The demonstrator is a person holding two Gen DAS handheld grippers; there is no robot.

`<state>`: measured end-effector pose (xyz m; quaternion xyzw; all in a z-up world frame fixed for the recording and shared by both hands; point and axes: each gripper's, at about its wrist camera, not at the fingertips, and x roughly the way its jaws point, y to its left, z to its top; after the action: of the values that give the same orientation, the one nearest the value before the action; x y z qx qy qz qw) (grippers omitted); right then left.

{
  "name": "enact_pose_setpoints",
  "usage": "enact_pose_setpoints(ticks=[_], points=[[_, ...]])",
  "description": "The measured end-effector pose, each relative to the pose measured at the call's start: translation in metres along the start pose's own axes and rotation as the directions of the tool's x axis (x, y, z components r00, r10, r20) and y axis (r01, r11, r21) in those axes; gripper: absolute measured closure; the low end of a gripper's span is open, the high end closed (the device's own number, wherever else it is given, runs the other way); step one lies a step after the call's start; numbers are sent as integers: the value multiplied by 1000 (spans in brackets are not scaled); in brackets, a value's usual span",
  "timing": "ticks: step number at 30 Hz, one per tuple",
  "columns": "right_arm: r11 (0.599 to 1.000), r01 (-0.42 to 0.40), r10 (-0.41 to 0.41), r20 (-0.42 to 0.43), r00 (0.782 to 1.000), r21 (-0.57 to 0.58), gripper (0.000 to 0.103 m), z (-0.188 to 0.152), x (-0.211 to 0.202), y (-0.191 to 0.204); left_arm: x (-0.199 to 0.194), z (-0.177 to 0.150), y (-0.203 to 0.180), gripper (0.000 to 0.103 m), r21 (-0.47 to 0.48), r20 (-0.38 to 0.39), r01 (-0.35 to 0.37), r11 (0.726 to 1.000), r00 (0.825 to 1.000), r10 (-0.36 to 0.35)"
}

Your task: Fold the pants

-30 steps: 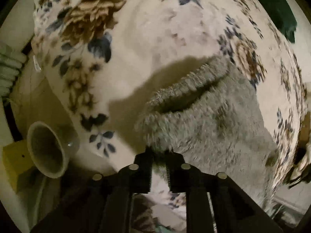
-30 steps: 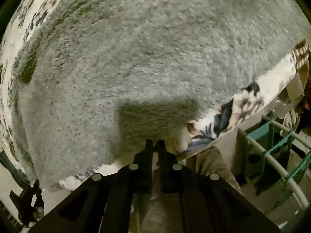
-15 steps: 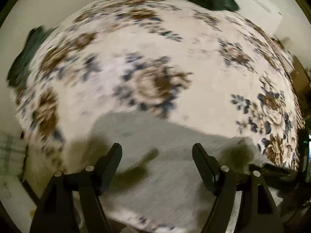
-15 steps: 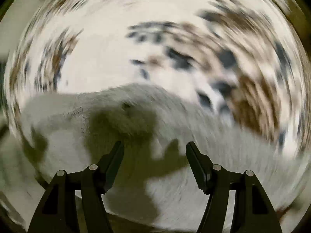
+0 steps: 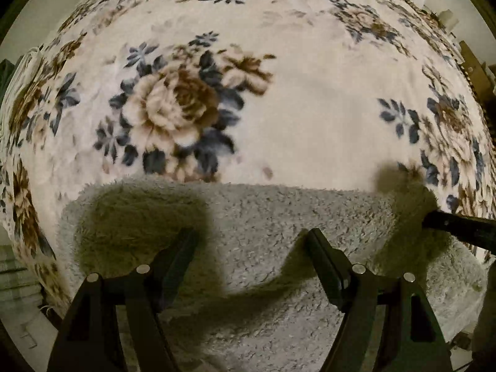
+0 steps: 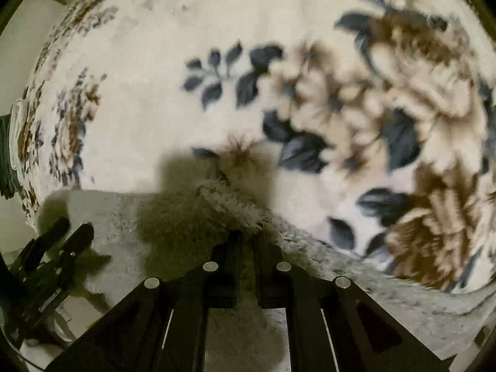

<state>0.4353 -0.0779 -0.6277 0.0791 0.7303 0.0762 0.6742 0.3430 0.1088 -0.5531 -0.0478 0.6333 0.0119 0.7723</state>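
Fuzzy grey fleece pants (image 5: 279, 217) lying flat near the front edge of a cream blanket with brown and blue flowers (image 5: 310, 108), right under both tongs. Left black two-finger gripper (image 5: 251, 241) spread wide and empty, hovering just over the middle of the grey fluff, with a dark shadow on the fabric below. Right black two-finger gripper (image 6: 246, 238) squeezed tight on a raised fold at the far edge of the pants, off to the right of the left one, pinching the fluffy cloth between both fingers.
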Motion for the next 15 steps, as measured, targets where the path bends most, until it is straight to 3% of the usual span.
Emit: enact_pose_setpoints(ticks=[3, 5, 6, 7, 9, 12, 15], points=[[988, -110, 114, -31, 993, 104, 82, -11, 6, -21, -5, 0, 1, 30, 7, -10, 8, 1000, 1000, -8], [963, -205, 201, 38, 979, 173, 48, -23, -15, -43, -15, 0, -3, 30, 18, 8, 16, 1000, 1000, -16], [950, -238, 226, 81, 971, 201, 24, -33, -28, -57, -21, -1, -5, 30, 25, 15, 24, 999, 1000, -25], [933, -268, 241, 134, 961, 240, 18, -50, -45, -76, -30, -3, -12, 30, 37, 25, 37, 999, 999, -38], [910, -288, 241, 185, 953, 297, 18, -78, -65, -105, -41, -6, -25, 30, 60, 35, 55, 997, 998, -57], [868, -260, 173, 232, 957, 423, 18, -135, -85, -156, -60, -17, -62, 30, 125, 41, 98, 987, 994, -104], [785, -237, 86, 277, 957, 572, 18, -199, -97, -225, -69, -31, -115, 30, 210, 42, 126, 969, 990, -138]])
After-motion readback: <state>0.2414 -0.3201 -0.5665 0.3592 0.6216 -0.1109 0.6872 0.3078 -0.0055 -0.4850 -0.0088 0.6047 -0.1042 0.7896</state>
